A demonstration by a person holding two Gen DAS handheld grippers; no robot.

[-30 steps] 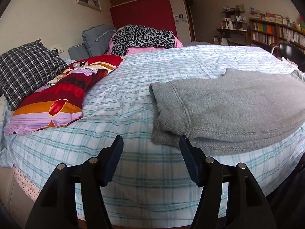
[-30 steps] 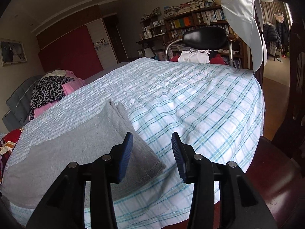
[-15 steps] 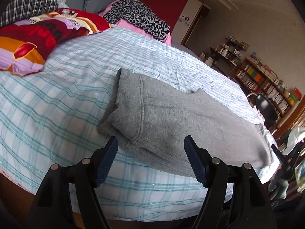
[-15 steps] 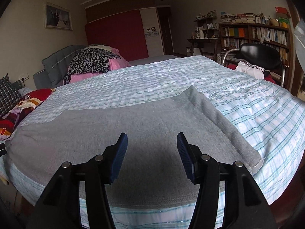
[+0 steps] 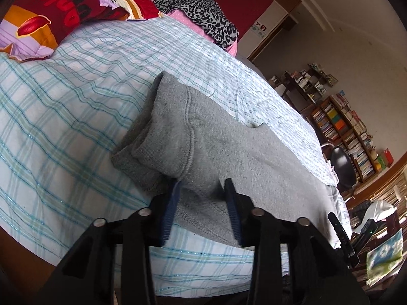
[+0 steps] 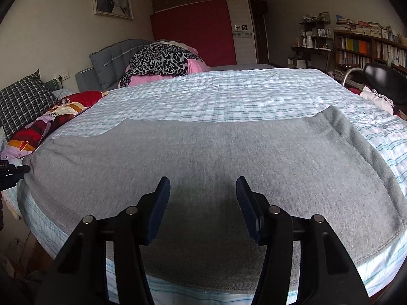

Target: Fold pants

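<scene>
In the left wrist view, the left gripper [image 5: 201,190] sits at six o'clock with its jaws partly spread, straddling a raised fold near the waistband corner of the grey pants [image 5: 229,152]; whether the pads already press the cloth cannot be told. In the right wrist view, the right gripper [image 6: 203,195] sits at six o'clock, jaws spread wide and pinching nothing, low over the near edge of the same pants [image 6: 203,157], which lie flat across the front of the bed [image 6: 241,94], stretching from nine o'clock to three o'clock on the blue-checked sheet. The tip of the left gripper shows at nine o'clock by the pants' far-left corner. Beyond, at ten o'clock, lie a red patterned pillow [image 6: 51,119] and a checked cushion [image 6: 23,101]; at eleven o'clock a leopard-print cloth [image 6: 160,61] rests on pink bedding. A bookshelf [image 6: 368,48] stands at two o'clock.
</scene>
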